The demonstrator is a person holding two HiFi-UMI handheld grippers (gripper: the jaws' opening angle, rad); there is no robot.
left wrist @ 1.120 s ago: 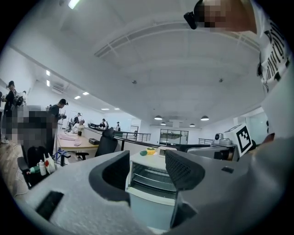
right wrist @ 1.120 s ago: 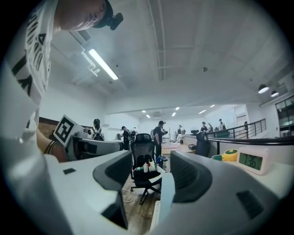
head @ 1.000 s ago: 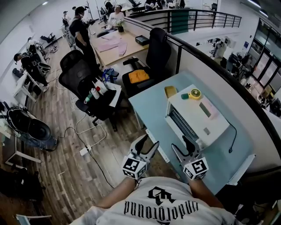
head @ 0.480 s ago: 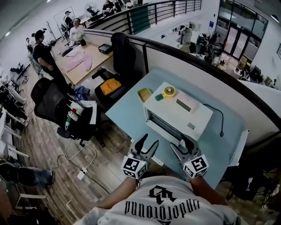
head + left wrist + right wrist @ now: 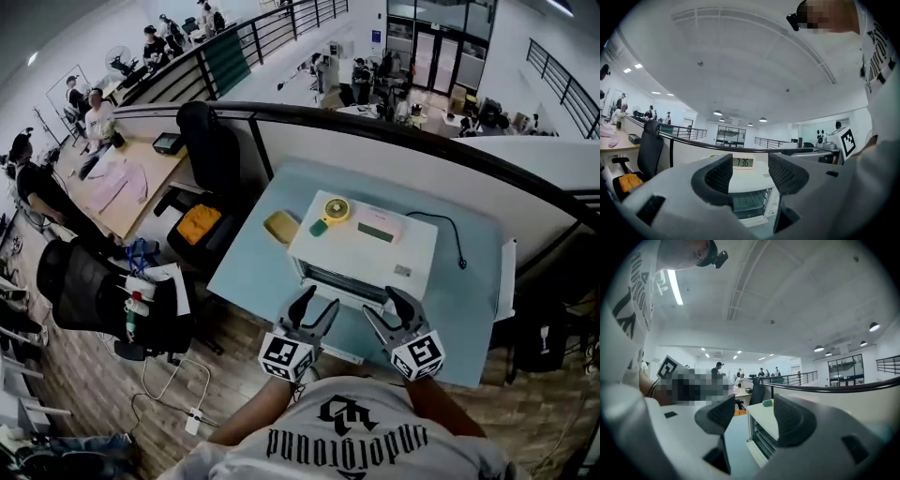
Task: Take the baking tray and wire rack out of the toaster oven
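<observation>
At the left, the left gripper (image 5: 315, 307) hovers over the near edge of the light-blue table (image 5: 251, 274), its jaws partly spread with nothing between them, pointing at the white toaster oven (image 5: 370, 246) in the middle of the table. The oven's door (image 5: 751, 221) is folded down toward the person, and the wire rack (image 5: 746, 199) sits inside the cavity; the baking tray cannot be told apart in there. To the right, the right gripper (image 5: 386, 307) hangs just before the oven's front, jaws likewise apart and empty, while a black cord (image 5: 452, 234) trails over the table's far right.
</observation>
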